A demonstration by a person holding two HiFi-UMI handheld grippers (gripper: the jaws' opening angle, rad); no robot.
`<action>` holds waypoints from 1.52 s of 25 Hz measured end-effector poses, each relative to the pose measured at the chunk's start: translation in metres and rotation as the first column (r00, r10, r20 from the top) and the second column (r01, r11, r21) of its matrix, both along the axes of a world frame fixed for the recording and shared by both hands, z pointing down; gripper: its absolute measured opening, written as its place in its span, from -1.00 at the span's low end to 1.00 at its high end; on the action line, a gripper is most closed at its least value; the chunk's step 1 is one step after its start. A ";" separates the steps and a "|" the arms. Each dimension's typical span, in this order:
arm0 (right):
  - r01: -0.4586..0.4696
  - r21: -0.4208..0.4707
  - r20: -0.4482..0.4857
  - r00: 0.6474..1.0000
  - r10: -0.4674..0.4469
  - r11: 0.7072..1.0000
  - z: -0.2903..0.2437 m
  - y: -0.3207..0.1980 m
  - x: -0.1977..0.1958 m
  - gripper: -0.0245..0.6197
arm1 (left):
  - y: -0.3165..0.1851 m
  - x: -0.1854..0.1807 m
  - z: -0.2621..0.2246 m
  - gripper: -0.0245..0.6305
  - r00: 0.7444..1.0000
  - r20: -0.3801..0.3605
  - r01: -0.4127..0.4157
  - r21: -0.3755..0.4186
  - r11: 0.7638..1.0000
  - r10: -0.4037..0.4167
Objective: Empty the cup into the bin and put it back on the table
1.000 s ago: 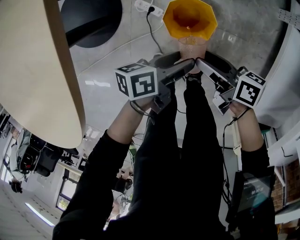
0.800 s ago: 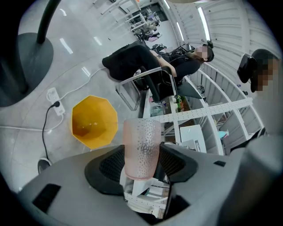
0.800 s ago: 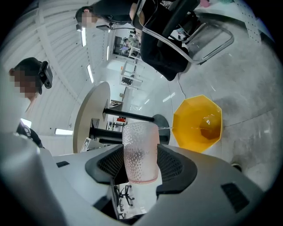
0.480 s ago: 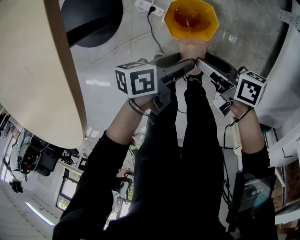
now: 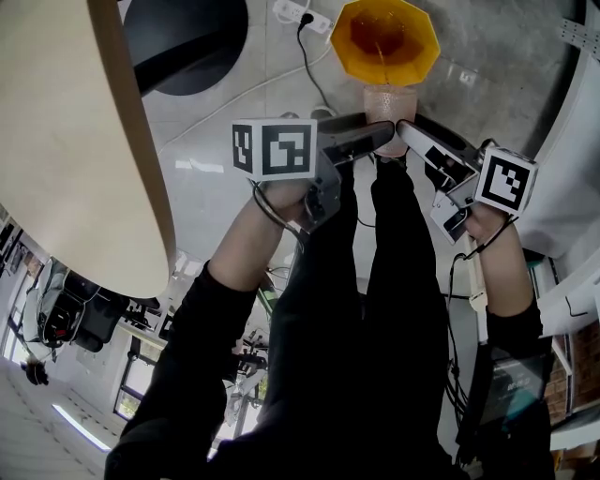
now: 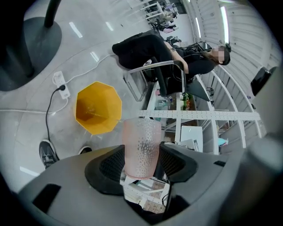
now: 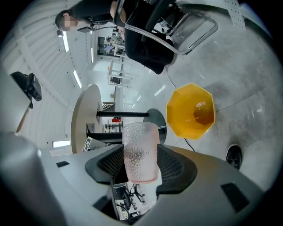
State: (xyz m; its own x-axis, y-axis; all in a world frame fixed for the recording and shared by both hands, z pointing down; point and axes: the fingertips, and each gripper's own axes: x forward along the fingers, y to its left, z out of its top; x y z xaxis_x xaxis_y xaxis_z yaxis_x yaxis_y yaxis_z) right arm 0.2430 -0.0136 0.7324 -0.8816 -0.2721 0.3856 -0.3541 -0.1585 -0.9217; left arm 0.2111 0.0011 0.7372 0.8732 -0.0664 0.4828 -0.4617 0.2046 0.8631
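A pink dimpled cup (image 5: 389,101) hangs tipped over the yellow bin (image 5: 384,37) on the floor. A thin orange stream runs from the cup into an orange pool in the bin. My left gripper (image 5: 378,137) and right gripper (image 5: 407,132) both hold it from opposite sides. In the left gripper view the cup (image 6: 140,148) sits between both pads of the left gripper (image 6: 141,155), with the bin (image 6: 98,107) beyond. The right gripper view shows the cup (image 7: 140,152) clamped the same way in the right gripper (image 7: 140,158), the bin (image 7: 191,111) ahead.
A beige round tabletop (image 5: 66,141) fills the left, its black round base (image 5: 187,37) on the floor behind. A white power strip (image 5: 300,16) with a cable lies beside the bin. My dark-trousered legs (image 5: 375,281) stand below the grippers. A chair (image 6: 154,75) stands beyond the bin.
Both grippers with the cup have shifted slightly down and right in the picture, and the left marker cube has turned. The orange pool in the bin has grown.
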 end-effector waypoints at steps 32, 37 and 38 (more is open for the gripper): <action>0.018 -0.028 -0.001 1.000 -0.018 0.999 -0.030 -0.004 0.001 -0.18 | -0.001 0.000 -0.029 -0.15 0.997 -0.061 0.045 -0.039 0.998 -0.047; 0.050 0.084 -0.051 0.998 -0.046 0.995 -0.060 -0.003 0.014 -0.19 | -0.001 0.009 -0.061 -0.14 0.996 -0.086 0.035 0.031 0.999 -0.033; 0.057 0.116 -0.056 0.997 -0.051 0.992 -0.066 -0.004 0.014 -0.19 | -0.002 0.009 -0.067 -0.14 0.995 -0.093 0.033 0.050 0.998 -0.028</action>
